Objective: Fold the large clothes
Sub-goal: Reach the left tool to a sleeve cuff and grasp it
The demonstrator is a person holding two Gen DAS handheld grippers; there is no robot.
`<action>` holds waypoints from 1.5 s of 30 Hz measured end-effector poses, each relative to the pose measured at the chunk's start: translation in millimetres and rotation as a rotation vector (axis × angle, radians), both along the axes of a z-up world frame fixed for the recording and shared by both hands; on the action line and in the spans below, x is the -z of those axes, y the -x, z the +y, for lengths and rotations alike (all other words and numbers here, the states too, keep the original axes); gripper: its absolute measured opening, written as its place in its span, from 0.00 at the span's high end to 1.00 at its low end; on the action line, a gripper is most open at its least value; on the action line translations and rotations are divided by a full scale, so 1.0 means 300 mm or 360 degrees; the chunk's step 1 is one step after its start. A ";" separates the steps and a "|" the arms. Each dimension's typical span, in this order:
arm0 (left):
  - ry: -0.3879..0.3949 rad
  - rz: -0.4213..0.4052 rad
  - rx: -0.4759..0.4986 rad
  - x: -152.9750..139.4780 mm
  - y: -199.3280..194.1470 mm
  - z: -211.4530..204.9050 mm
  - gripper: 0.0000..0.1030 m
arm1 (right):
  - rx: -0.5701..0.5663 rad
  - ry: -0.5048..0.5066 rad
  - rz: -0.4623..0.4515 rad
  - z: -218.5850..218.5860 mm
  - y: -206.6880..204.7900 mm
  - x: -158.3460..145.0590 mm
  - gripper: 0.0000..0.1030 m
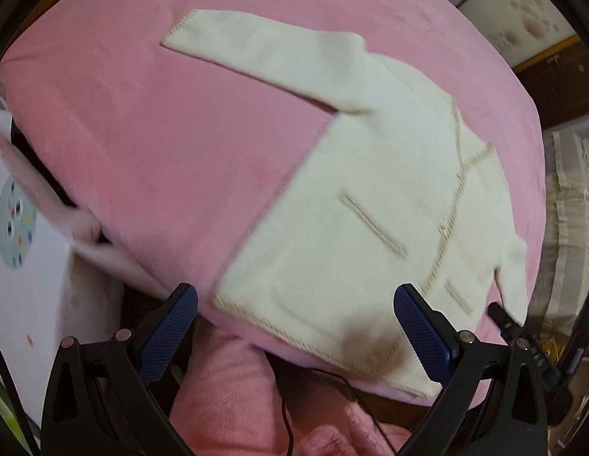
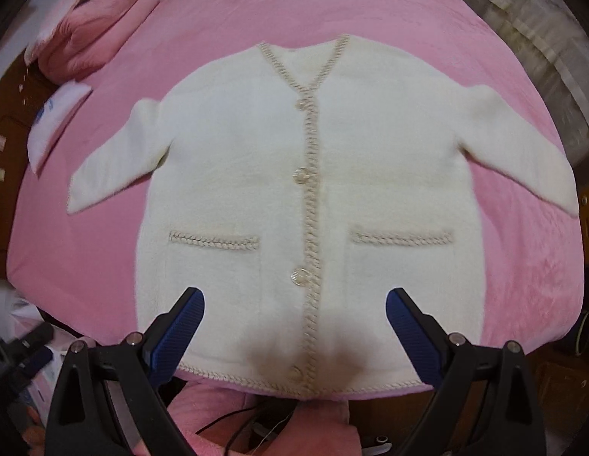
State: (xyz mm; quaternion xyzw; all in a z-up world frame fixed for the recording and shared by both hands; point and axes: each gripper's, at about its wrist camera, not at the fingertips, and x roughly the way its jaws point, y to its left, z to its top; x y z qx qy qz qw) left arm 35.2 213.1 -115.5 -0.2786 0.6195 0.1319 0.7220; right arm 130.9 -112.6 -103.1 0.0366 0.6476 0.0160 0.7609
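Observation:
A cream cardigan (image 2: 256, 190) with beige braided trim, buttons and two pockets lies flat, front up, on a pink bed cover (image 2: 85, 266). Both sleeves are spread out to the sides. My right gripper (image 2: 294, 300) is open and empty, hovering above the cardigan's hem near the middle. In the left wrist view the cardigan (image 1: 370, 209) lies to the right, with one sleeve (image 1: 256, 49) stretched away to the upper left. My left gripper (image 1: 294, 296) is open and empty above the hem's left corner.
Folded pink bedding (image 2: 92, 26) and a white packet (image 2: 54, 121) lie at the far left of the bed. A black cable (image 1: 313, 399) hangs below the bed's near edge. White boxes (image 1: 24, 266) stand left of the bed. A curtain (image 1: 568, 228) hangs at the right.

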 end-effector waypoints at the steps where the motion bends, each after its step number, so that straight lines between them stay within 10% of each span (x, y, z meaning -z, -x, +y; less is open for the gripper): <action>1: -0.0007 0.0007 0.0000 0.014 -0.023 0.040 0.01 | -0.0039 0.0027 0.0028 0.053 -0.024 0.028 0.06; 11: -0.0153 -0.0108 -0.0356 0.268 -0.284 0.663 0.01 | -0.0192 -0.0086 -0.0062 0.634 -0.268 0.215 0.06; 16: -0.0006 -0.0155 -0.0633 0.502 -0.351 0.925 0.19 | -0.0096 -0.0177 -0.0141 0.823 -0.360 0.303 0.06; 22: 0.0201 -0.0343 -0.0806 0.727 -0.403 1.097 0.27 | -0.0135 -0.0213 -0.0095 0.951 -0.379 0.436 0.06; 31: 0.0122 -0.0591 -0.0718 0.819 -0.568 1.185 0.27 | -0.0088 -0.0255 0.0029 0.967 -0.359 0.517 0.06; 32: 0.0102 -0.0582 -0.0722 0.813 -0.591 1.186 0.30 | -0.0078 -0.0263 0.0028 0.963 -0.356 0.518 0.06; 35: -0.0246 -0.0361 -0.0707 0.772 -0.679 1.119 0.78 | -0.0043 -0.0277 0.0017 0.955 -0.356 0.528 0.06; 45: -0.0778 -0.0500 -0.0466 0.496 -0.768 0.861 0.90 | 0.0172 -0.0398 -0.0132 0.815 -0.347 0.499 0.06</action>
